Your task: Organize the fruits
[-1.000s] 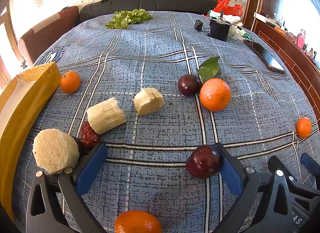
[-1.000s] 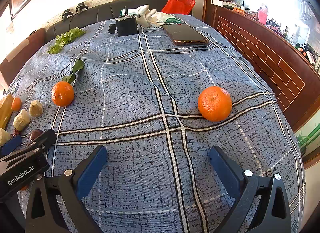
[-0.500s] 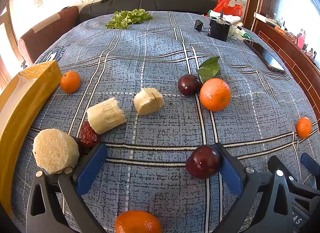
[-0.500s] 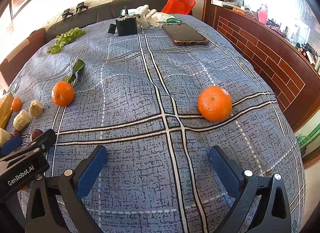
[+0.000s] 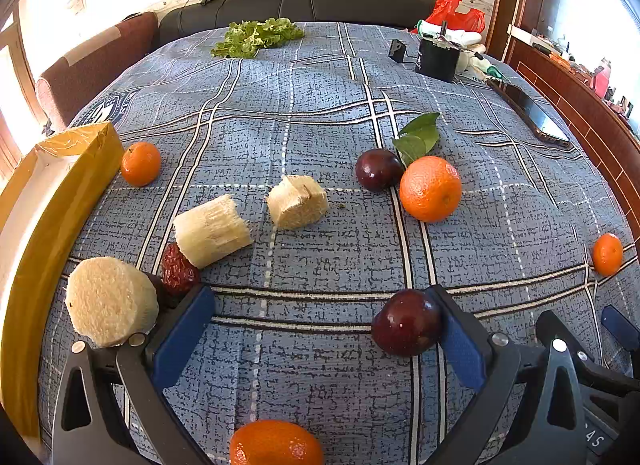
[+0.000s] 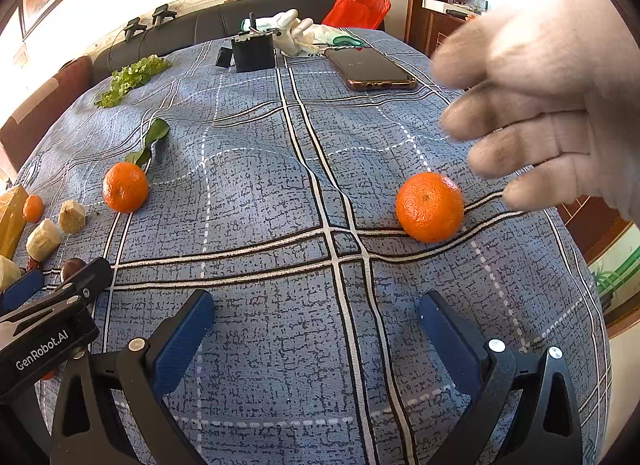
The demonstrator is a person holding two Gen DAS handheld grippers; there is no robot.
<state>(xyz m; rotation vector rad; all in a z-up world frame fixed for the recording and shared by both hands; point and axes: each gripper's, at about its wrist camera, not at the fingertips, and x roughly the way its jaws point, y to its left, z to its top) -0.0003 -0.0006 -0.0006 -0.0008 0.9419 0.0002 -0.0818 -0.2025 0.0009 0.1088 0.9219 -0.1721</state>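
Fruits lie scattered over a blue plaid cloth [image 5: 320, 113] that covers the whole surface. Along its left edge stands a yellow box [image 5: 44, 225], with a small tangerine [image 5: 140, 163] touching its far corner. A gloved hand [image 6: 552, 105], blurred, hangs above the cloth just beside an orange [image 6: 430, 206] in the right wrist view. That orange sits well ahead of the right gripper [image 6: 316, 325], slightly to the right of its right finger; the jaws stand wide apart with only cloth between them. The left gripper [image 5: 320, 321] is likewise spread wide: a dark plum [image 5: 406, 322] rests on the cloth against the inner face of its right finger, and a red date [image 5: 179, 269] lies just outside the left fingertip. Beyond, a leafy orange [image 5: 430, 188] touches a second plum [image 5: 378, 169].
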